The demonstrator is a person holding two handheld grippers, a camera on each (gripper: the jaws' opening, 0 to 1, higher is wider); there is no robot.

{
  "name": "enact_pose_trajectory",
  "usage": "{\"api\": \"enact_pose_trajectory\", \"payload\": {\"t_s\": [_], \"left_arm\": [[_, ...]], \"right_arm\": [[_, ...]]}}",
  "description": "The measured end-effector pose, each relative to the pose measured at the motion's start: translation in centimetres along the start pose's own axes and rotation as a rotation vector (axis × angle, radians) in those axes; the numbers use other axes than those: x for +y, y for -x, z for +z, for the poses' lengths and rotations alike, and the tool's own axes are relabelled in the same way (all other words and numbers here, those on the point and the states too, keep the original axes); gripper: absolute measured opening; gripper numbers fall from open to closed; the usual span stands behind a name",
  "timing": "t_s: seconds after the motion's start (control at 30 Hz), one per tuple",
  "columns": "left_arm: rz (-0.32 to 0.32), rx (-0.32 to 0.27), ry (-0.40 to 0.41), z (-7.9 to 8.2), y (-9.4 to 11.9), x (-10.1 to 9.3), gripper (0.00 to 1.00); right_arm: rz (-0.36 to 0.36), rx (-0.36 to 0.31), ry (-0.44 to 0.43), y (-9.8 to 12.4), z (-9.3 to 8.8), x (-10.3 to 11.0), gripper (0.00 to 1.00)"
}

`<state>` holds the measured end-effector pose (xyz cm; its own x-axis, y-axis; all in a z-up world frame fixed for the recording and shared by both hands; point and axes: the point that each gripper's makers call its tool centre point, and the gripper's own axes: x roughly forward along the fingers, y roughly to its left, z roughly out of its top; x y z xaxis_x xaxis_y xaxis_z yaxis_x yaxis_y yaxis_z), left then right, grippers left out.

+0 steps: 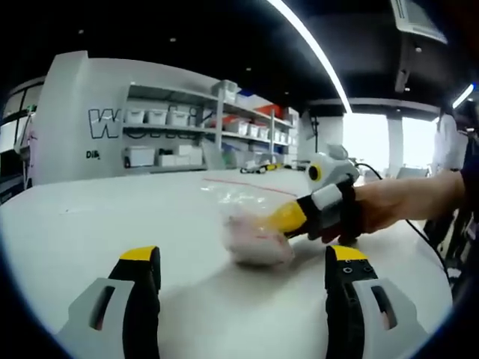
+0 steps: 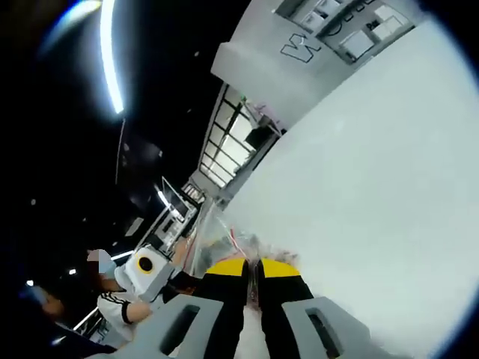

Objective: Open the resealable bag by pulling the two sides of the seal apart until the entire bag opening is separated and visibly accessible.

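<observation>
**Bag on counter, right tongs clamped on its edge**

Bag [image 1: 251, 239]: clear, crinkled plastic, blurred in the left gripper view, with a pale pinkish mass showing through it. Seal line cannot be made out in that view. It rests on the white counter [image 1: 112, 224], roughly mid-surface, ahead of the left tongs [image 1: 243, 277] and between the lines of their 2 jaws, nearer the right-hand jaw.

Left tongs: jaws stand wide apart, yellow-tipped, nothing between them. They sit short of the bag, not touching it.

Right tongs [image 1: 281, 224], seen from the left gripper view: they come in from the right, held by a hand [image 1: 382, 206], yellow tip meeting the bag's right side.

Right gripper view (rolled steeply, counter [image 2: 374, 187] running up the right): the right tongs [image 2: 253, 265] have their 2 yellow tips drawn almost together, with a thin clear film of the bag [image 2: 224, 243] pinched in the narrow gap. The film rises from the tips, creased and glossy, with a thin red line across it near the tips. Whether the bag mouth is parted cannot be told.

Background, left gripper view: shelves [image 1: 209, 123] with white bins behind the counter; a ceiling light strip [image 1: 310, 48] overhead.
</observation>
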<state>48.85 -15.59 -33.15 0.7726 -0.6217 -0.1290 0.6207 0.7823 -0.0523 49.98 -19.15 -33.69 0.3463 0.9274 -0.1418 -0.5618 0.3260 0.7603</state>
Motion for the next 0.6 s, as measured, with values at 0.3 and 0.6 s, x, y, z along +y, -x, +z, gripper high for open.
{"api": "enact_pose_trajectory", "payload": {"t_s": [0.3, 0.6], "left_arm": [[-0.007, -0.002, -0.002, 0.1, -0.06, -0.21, 0.9], [-0.013, -0.006, -0.004, 0.19, -0.11, -0.29, 0.87]], "right_arm": [[0.002, 0.001, -0.013, -0.02, -0.31, 0.24, 0.0], [0.004, 0.001, -0.019, -0.08, -0.46, 0.37, 0.0]]}}
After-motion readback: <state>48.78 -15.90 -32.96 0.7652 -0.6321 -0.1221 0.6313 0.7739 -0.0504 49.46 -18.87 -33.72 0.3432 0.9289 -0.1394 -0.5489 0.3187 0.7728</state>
